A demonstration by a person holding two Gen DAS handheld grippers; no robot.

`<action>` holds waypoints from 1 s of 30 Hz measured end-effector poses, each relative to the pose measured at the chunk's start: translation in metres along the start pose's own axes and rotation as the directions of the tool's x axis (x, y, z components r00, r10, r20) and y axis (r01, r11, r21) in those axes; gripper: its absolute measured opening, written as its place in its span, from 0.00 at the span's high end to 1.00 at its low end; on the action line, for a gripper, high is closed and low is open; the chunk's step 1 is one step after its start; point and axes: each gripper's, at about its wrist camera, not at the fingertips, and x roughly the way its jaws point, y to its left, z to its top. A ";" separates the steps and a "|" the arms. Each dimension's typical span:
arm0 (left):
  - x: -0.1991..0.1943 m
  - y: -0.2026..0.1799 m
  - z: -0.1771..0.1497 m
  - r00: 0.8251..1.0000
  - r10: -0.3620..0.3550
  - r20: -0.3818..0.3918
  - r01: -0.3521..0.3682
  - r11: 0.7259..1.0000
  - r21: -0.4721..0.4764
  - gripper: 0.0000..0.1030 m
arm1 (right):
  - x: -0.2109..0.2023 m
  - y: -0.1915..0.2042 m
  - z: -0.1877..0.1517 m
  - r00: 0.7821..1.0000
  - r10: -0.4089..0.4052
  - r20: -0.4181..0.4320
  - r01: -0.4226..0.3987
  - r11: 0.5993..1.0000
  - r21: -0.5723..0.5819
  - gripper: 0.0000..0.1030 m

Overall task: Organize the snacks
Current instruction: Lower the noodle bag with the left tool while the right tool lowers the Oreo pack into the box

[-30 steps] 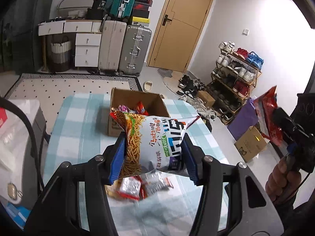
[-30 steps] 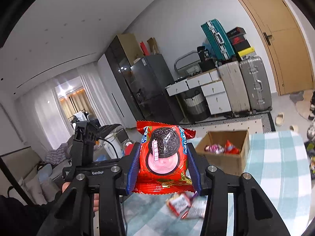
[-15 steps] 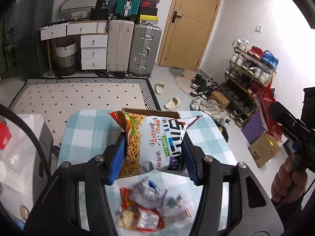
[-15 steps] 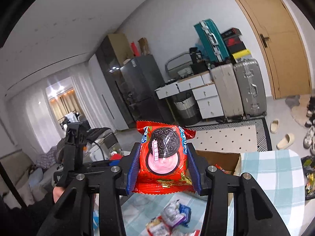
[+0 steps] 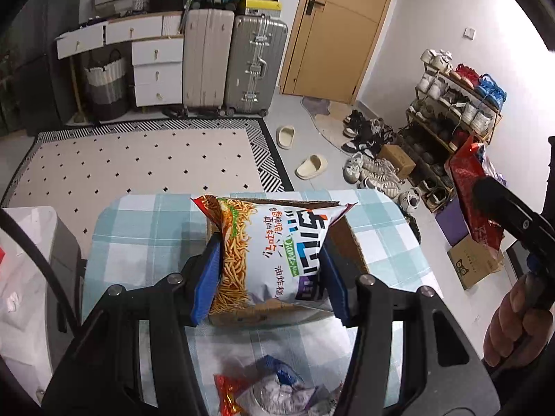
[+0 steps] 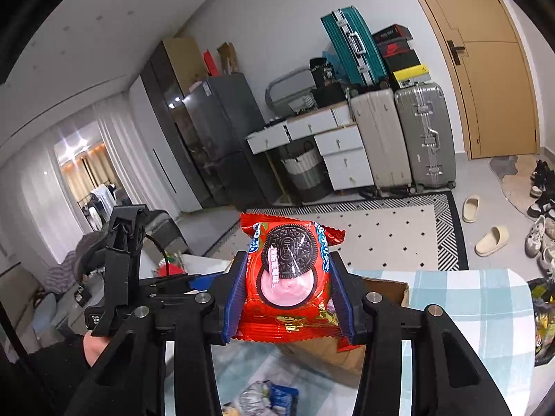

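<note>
My left gripper (image 5: pixel 270 270) is shut on a white noodle-snack bag (image 5: pixel 267 253), held right over the open cardboard box (image 5: pixel 350 242) on the checked tablecloth (image 5: pixel 138 239). The bag hides most of the box's inside. My right gripper (image 6: pixel 289 291) is shut on a red Oreo packet (image 6: pixel 288 284), just above the near left part of the same cardboard box (image 6: pixel 385 291). In the left wrist view the right gripper with its red packet (image 5: pixel 471 187) shows at the far right, held by a hand (image 5: pixel 513 322). Loose snack packets (image 5: pixel 274 391) lie on the cloth below my left gripper.
The table's far edge (image 5: pixel 242 196) drops to a dotted rug (image 5: pixel 138 163). Slippers (image 5: pixel 312 166) and a shoe rack (image 5: pixel 451 111) stand to the right. Suitcases (image 5: pixel 256 66), drawers (image 5: pixel 156 66) and a wooden door (image 5: pixel 343 27) line the back wall. A white unit (image 5: pixel 24 277) stands left of the table.
Both grippers have travelled forward over the table with their packets. The box, earlier well ahead, now lies directly under the noodle bag; the loose packets have slid toward the bottom of both views.
</note>
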 end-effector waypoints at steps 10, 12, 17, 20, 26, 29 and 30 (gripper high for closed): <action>0.085 0.002 0.006 0.996 0.026 -0.087 -0.023 0.999 0.040 0.50 | 0.065 -0.036 -0.017 0.996 -0.033 -0.084 0.035 0.999 0.013 0.56; 0.100 0.000 0.003 0.994 0.053 -0.093 -0.047 0.997 0.063 0.50 | 0.079 -0.047 -0.026 0.993 -0.041 -0.113 0.045 0.999 0.025 0.56; 0.133 0.002 -0.003 0.990 0.089 -0.109 -0.080 0.994 0.080 0.50 | 0.109 -0.071 -0.047 0.982 -0.066 -0.178 0.075 0.996 0.043 0.56; 0.151 0.005 -0.006 0.988 0.075 -0.133 -0.067 0.996 0.064 0.50 | 0.125 -0.083 -0.058 0.973 -0.092 -0.210 0.098 0.995 0.019 0.56; 0.178 0.008 -0.012 0.984 0.079 -0.158 -0.067 0.995 0.077 0.50 | 0.150 -0.098 -0.079 0.959 -0.113 -0.260 0.117 0.993 0.002 0.56; 0.187 0.012 -0.014 0.983 0.080 -0.167 -0.071 0.996 0.060 0.50 | 0.156 -0.103 -0.087 0.953 -0.119 -0.280 0.125 0.992 0.005 0.56; 0.189 0.014 -0.014 0.983 0.076 -0.168 -0.069 0.996 0.052 0.50 | 0.159 -0.104 -0.089 0.950 -0.117 -0.288 0.123 0.992 0.005 0.56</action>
